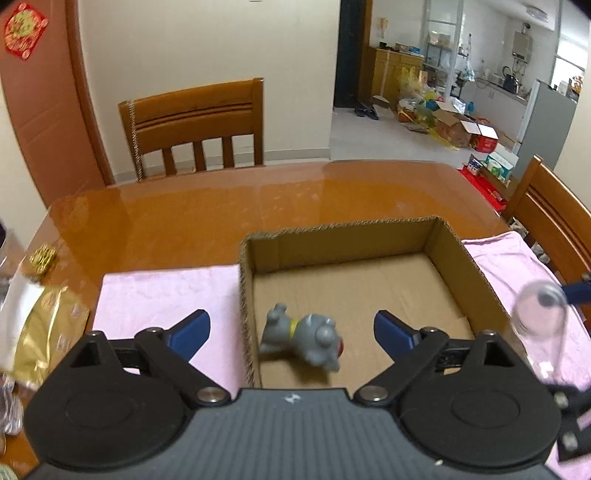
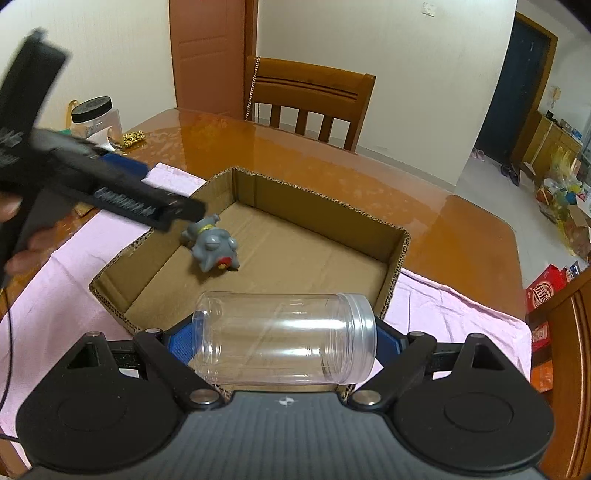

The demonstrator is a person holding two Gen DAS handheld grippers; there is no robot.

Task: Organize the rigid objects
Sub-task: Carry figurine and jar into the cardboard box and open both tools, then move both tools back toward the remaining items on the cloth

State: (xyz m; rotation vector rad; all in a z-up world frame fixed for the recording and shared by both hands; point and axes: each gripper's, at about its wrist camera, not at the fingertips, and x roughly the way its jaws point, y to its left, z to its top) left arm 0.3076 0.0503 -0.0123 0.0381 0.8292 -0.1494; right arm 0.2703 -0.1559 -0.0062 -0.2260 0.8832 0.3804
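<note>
While the left gripper (image 1: 291, 328) stands released above the toy (image 1: 303, 339) lying in the box (image 1: 347, 229), the right gripper (image 2: 284, 343) jaws clasp a clear jar (image 2: 284, 339) sideways, likely boxed next.

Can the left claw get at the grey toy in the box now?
Probably yes: the left claw stands open above the grey toy, which lies alone in the open-topped box.

A glossy orange-brown tabletop (image 1: 221, 206) fills the foreground; a wooden chair (image 1: 195, 125) stands at its far edge against a cream wall (image 1: 207, 40); a brown door (image 1: 40, 110) carries a red ornament (image 1: 25, 30); past a dark doorway (image 1: 349, 51), pale floor (image 1: 373, 136) leads to cluttered boxes (image 1: 461, 129) and a bright kitchen.
</note>
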